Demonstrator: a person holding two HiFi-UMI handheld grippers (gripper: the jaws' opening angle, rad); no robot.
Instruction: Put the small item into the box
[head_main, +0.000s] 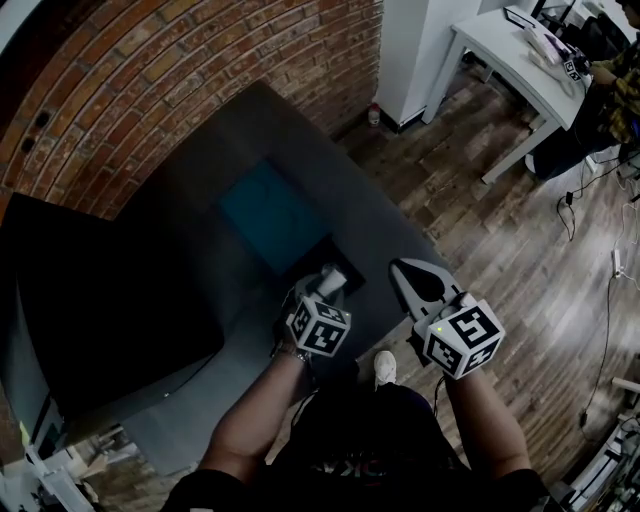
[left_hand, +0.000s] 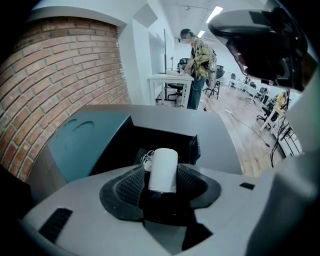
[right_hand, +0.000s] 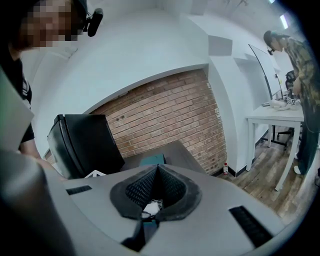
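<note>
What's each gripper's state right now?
Left gripper: closed on the small white cylinder, at the open black box.
Right gripper: closed, fingers meeting at the tips.

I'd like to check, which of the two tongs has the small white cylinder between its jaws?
The left tongs above the black box: the small white cylinder stands between its jaws, while the right tongs meet tip to tip.
</note>
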